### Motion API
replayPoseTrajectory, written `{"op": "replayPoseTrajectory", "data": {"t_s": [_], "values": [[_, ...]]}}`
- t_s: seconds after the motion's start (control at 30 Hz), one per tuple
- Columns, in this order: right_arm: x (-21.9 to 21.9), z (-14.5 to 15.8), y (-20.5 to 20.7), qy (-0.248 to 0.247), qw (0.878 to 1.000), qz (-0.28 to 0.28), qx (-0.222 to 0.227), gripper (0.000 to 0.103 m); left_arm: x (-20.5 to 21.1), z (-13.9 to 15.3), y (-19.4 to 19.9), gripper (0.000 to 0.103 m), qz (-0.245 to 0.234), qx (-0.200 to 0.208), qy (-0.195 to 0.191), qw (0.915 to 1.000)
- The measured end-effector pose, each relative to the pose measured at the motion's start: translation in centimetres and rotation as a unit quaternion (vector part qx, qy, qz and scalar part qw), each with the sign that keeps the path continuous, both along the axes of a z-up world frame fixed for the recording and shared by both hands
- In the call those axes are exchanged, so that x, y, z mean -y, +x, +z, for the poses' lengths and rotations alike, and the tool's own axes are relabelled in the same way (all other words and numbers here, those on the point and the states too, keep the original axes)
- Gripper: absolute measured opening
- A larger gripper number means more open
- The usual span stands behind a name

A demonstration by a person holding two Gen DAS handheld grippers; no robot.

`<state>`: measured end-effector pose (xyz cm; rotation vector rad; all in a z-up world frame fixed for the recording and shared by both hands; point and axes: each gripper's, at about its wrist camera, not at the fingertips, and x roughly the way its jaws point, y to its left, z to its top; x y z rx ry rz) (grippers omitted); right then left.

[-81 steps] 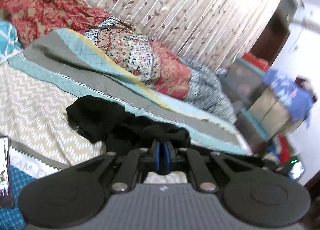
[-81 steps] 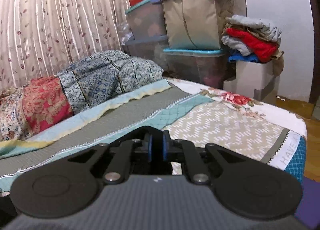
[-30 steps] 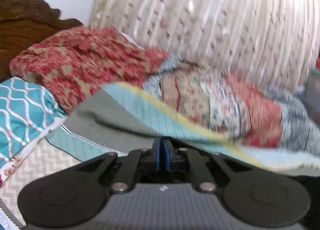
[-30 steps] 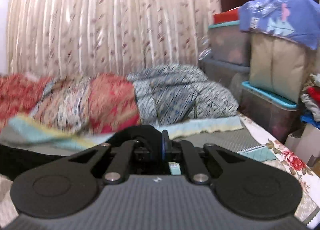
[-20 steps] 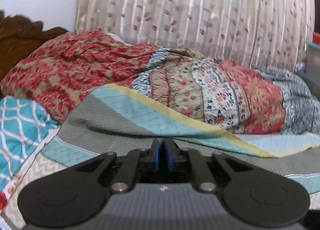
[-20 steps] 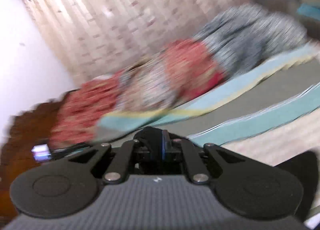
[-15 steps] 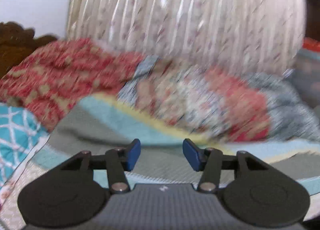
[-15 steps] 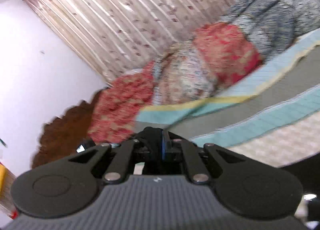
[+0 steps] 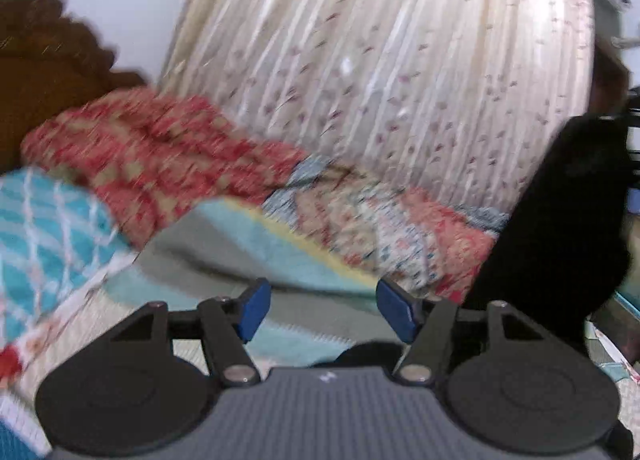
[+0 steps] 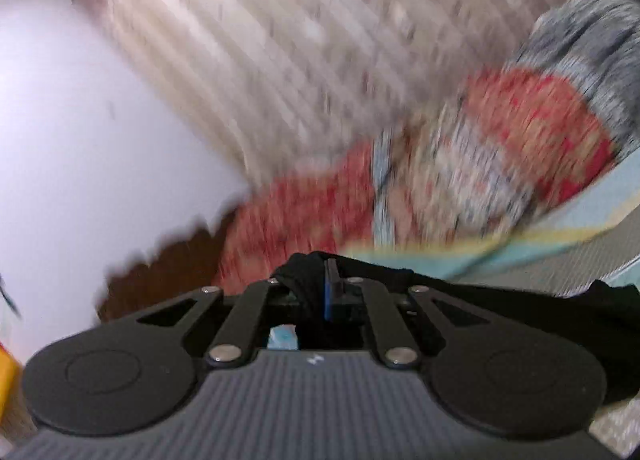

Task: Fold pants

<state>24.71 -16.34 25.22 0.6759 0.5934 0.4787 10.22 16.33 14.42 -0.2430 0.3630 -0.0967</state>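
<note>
The black pants (image 9: 560,228) hang in the air at the right of the left wrist view, held up from above. My left gripper (image 9: 318,310) is open and empty, its blue pads spread apart over the bed. My right gripper (image 10: 322,294) is shut on a bunched fold of the black pants (image 10: 540,300), which drape off to the right over the gripper body. The right wrist view is tilted and blurred.
The bed carries a teal and grey striped cover (image 9: 256,252), a rolled red and floral patterned quilt (image 9: 168,156) along the curtain (image 9: 380,60), and a teal pillow (image 9: 44,228). A dark wooden headboard (image 9: 44,56) stands at the left.
My left gripper opened and let go of the pants. My right gripper swung up and leftward with the pants, which now hang in the left view.
</note>
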Motion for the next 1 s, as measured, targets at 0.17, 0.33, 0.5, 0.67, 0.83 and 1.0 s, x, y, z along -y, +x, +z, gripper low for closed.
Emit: {"op": "replayPoseTrajectory", "data": {"t_s": [0.17, 0.33, 0.5, 0.67, 0.83, 1.0], "values": [[-8.5, -6.6, 7.3, -0.094, 0.991, 0.032, -0.086, 0.014, -2.6, -3.2, -1.0, 0.061, 0.022, -0.064, -0.013, 0.9977], [-7.1, -12.0, 9.6, -0.173, 0.976, 0.014, -0.129, 0.056, -1.7, -6.4, -0.1, 0.074, -0.001, -0.116, -0.005, 0.9932], [2.6, -13.6, 3.4, -0.164, 0.98, 0.003, -0.114, 0.056, 2.7, -9.8, 3.6, 0.08, -0.058, -0.164, 0.016, 0.9846], [15.1, -14.8, -8.5, -0.2, 0.971, -0.099, -0.086, 0.062, 7.6, -14.7, 7.9, 0.08, -0.082, -0.243, -0.014, 0.9664], [22.0, -20.0, -19.9, -0.271, 0.93, -0.216, -0.119, 0.068, 11.5, -18.3, 9.9, 0.079, -0.081, -0.257, -0.048, 0.9618], [23.4, -25.4, -25.3, -0.297, 0.912, -0.232, -0.161, 0.079, 14.0, -20.7, 11.1, 0.044, -0.033, -0.254, -0.035, 0.966]]}}
